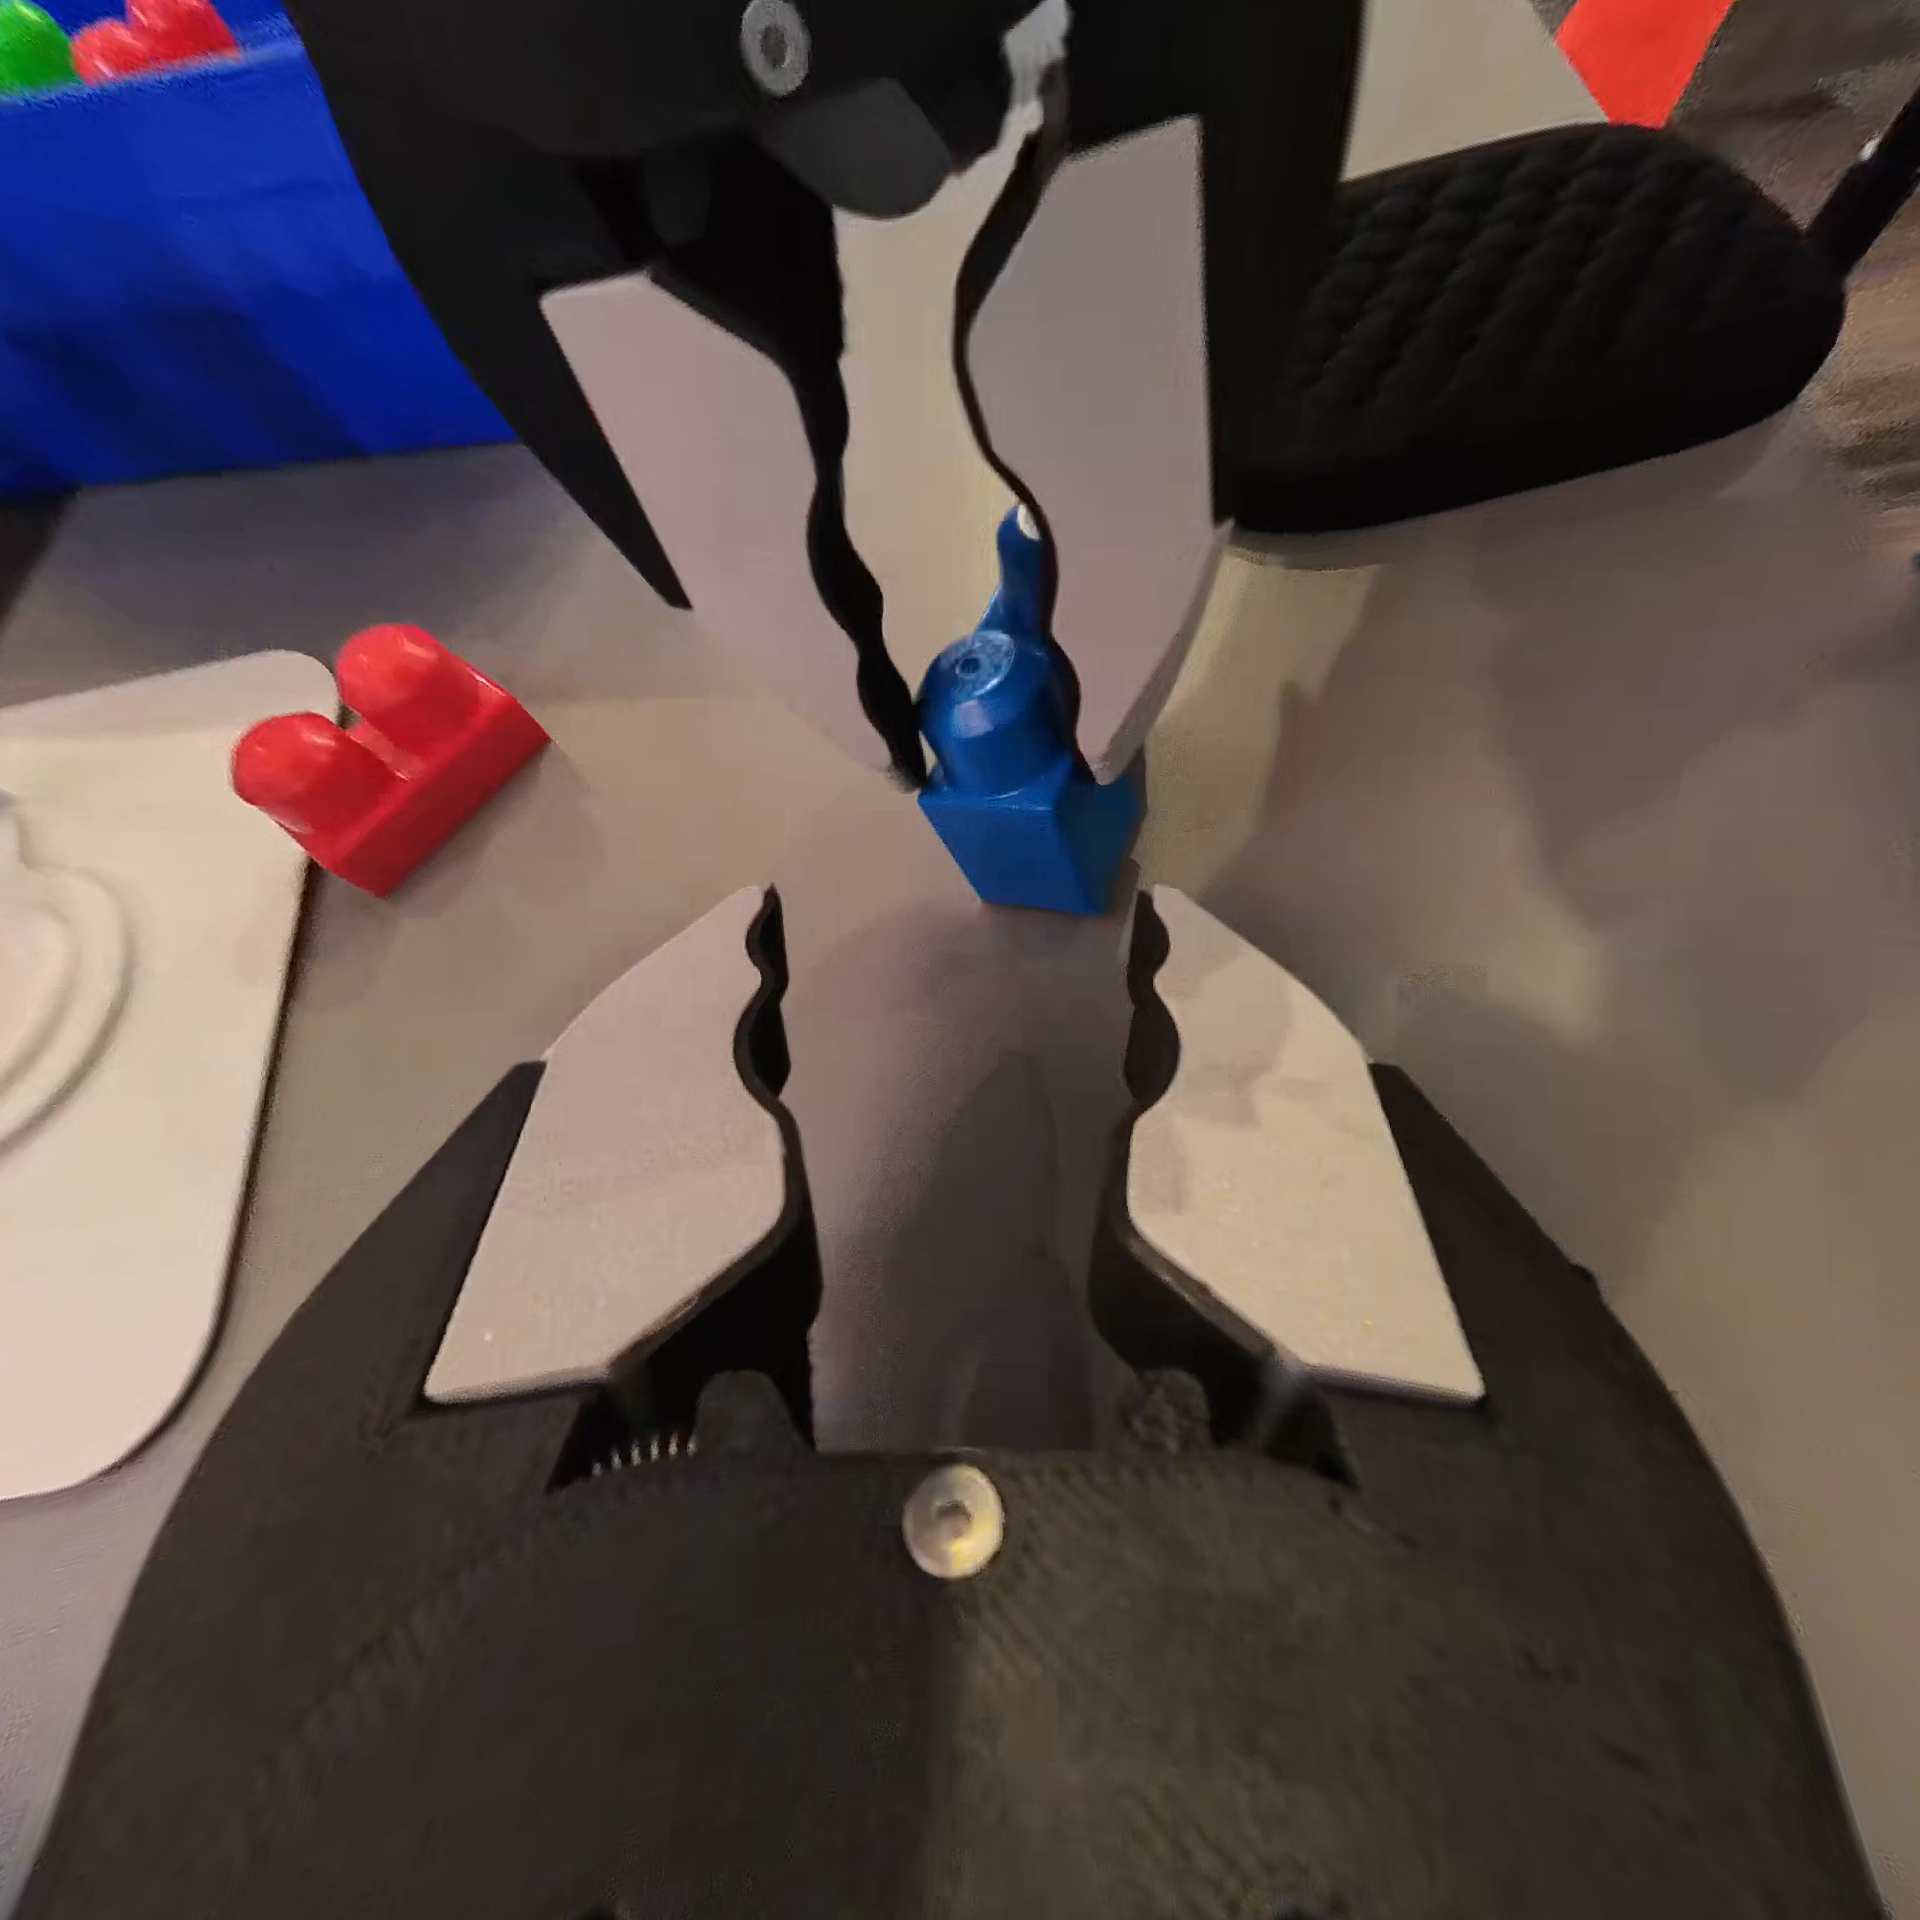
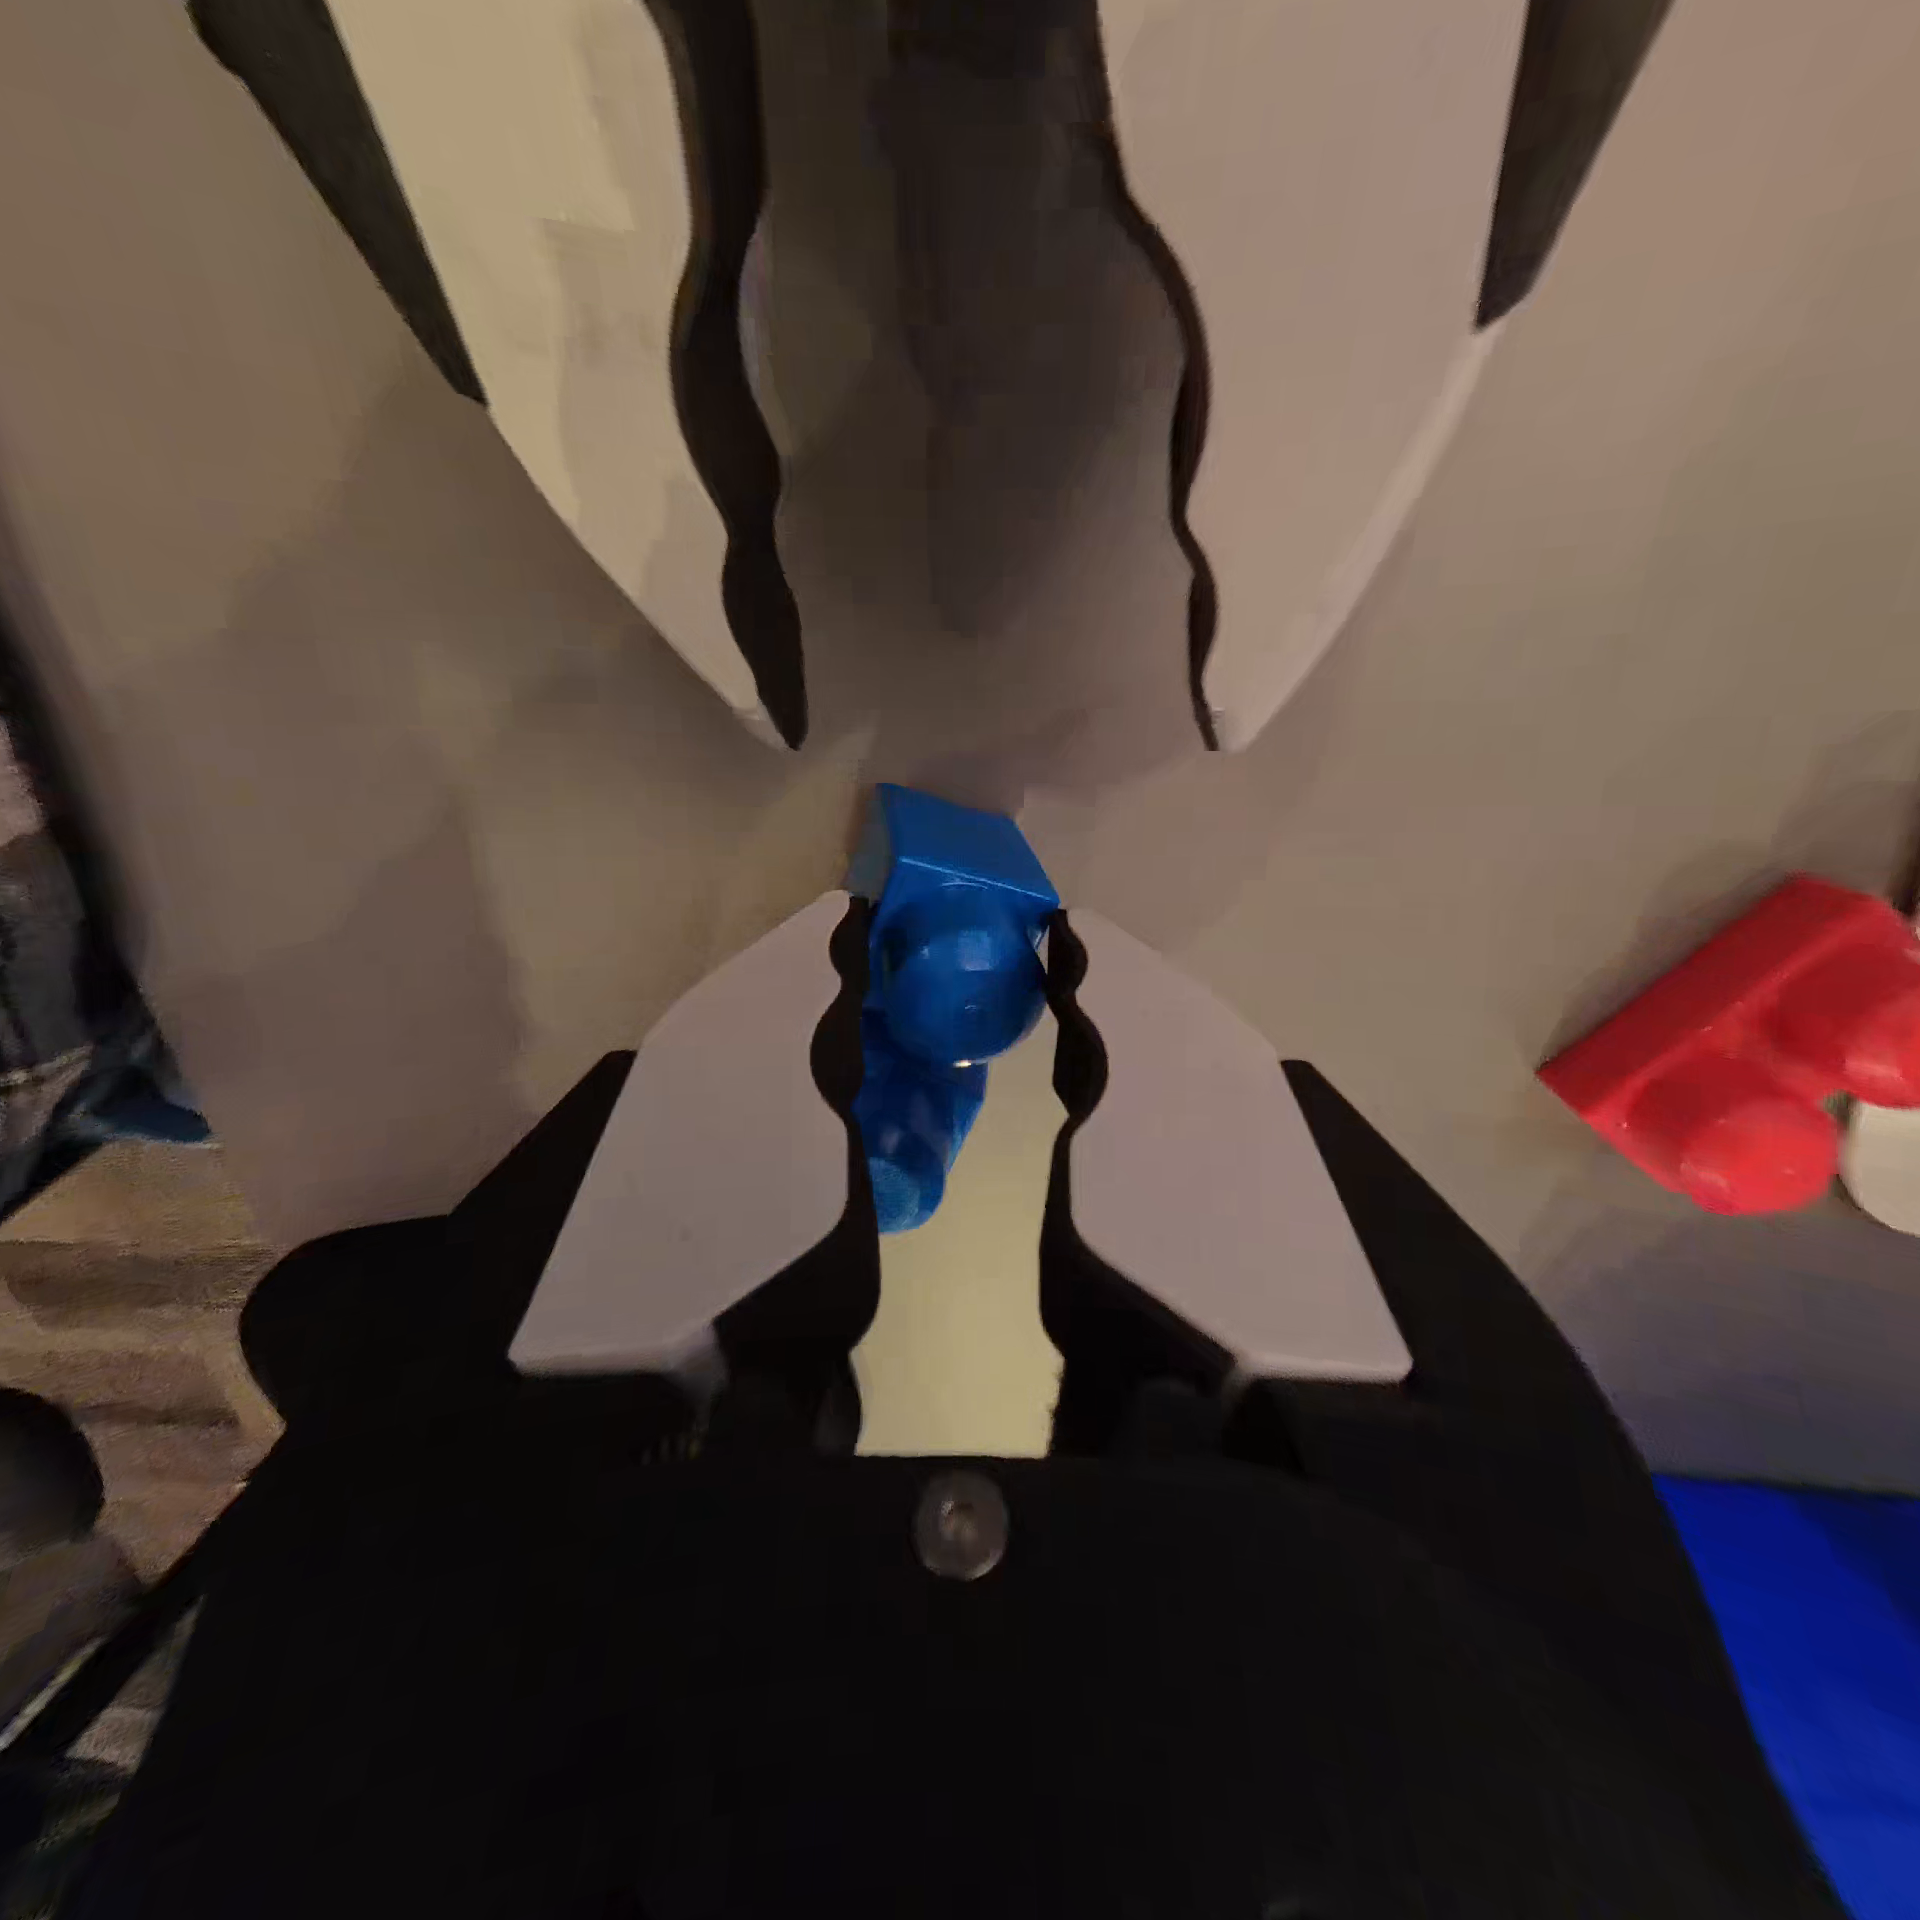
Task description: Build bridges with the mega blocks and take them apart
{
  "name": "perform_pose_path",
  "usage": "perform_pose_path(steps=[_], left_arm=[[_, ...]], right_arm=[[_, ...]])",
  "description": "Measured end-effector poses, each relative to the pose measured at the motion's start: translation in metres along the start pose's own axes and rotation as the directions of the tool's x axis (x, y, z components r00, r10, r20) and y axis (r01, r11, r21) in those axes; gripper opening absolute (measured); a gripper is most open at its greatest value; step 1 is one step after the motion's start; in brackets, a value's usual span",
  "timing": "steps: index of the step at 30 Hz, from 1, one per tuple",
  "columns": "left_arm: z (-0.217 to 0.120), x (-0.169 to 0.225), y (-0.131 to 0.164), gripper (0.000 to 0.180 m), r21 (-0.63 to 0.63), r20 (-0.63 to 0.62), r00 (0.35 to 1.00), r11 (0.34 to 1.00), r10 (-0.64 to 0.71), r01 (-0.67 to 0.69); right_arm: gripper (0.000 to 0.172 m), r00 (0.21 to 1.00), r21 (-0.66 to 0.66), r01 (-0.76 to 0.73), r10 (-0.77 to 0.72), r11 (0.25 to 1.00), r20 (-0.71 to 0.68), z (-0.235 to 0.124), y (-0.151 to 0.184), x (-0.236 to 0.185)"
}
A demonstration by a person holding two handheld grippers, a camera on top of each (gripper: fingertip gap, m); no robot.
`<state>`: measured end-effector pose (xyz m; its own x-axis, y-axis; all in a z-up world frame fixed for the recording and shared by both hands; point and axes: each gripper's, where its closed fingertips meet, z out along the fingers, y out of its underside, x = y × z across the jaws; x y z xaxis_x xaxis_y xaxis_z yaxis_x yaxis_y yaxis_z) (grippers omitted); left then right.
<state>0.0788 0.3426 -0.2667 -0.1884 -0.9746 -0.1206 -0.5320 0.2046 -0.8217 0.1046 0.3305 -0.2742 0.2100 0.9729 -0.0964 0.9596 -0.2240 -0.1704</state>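
Observation:
A small blue one-stud block (image 1: 1029, 842) stands on the grey table (image 1: 1455, 935), slightly tilted. My right gripper (image 2: 956, 920) is shut on it, its pads pressing both sides of the stud (image 2: 951, 997). In the left wrist view the right gripper (image 1: 1003, 769) comes down from above onto the block. My left gripper (image 1: 956, 904) is open and empty, its fingertips just short of the block's near side. It shows from the opposite side in the right wrist view (image 2: 1006, 743). A red two-stud block (image 1: 395, 758) lies on the table to the left, and also shows in the right wrist view (image 2: 1745, 1049).
A blue bin (image 1: 208, 260) at the back left holds a green block (image 1: 31, 47) and a red block (image 1: 156, 36). A pale flat mat (image 1: 125, 1039) lies at the left edge. A black chair seat (image 1: 1538, 322) stands beyond the table at the right. My two grippers' fingertips are within a few centimetres of each other.

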Motion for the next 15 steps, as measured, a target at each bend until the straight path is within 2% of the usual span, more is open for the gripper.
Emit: perform_pose_path(steps=[1, 3, 7, 9, 11, 13, 15], left_arm=[[0.002, 0.0, 0.002, 0.064, -0.005, -0.008, 1.0, 1.0, -0.013, 0.013], [0.006, 0.002, 0.003, 0.065, -0.002, -0.032, 0.999, 1.0, -0.018, 0.017], [0.015, 0.005, -0.001, 0.065, 0.015, -0.079, 0.997, 1.0, -0.019, 0.021], [0.02, 0.0, 0.0, 0.07, -0.002, -0.068, 0.998, 1.0, 0.012, -0.012], [0.025, 0.002, -0.001, 0.072, -0.007, -0.11, 0.994, 1.0, 0.021, -0.022], [0.029, 0.005, -0.005, 0.07, 0.002, -0.149, 0.988, 0.999, 0.041, -0.041], [0.034, 0.003, -0.004, 0.066, -0.018, -0.152, 0.985, 0.997, 0.076, -0.08]], right_arm=[[0.034, 1.0, -0.018, 0.005, -0.006, 1.0, -0.029, -0.001, 0.0, 0.004], [0.048, 1.0, -0.003, -0.004, 0.004, 1.0, -0.011, -0.002, -0.003, 0.0], [0.056, 0.998, 0.124, -0.07, 0.068, 0.99, 0.017, -0.03, 0.002, -0.003], [0.056, 0.988, 0.174, -0.14, 0.148, 0.975, -0.032, -0.048, 0.016, 0.015], [0.052, 0.969, 0.224, -0.215, 0.236, 0.95, -0.071, -0.062, 0.029, 0.037], [0.045, 0.939, 0.223, -0.254, 0.295, 0.941, -0.175, -0.066, 0.045, 0.065], [0.048, 0.928, 0.226, -0.289, 0.33, 0.93, -0.172, -0.06, 0.05, 0.079]])
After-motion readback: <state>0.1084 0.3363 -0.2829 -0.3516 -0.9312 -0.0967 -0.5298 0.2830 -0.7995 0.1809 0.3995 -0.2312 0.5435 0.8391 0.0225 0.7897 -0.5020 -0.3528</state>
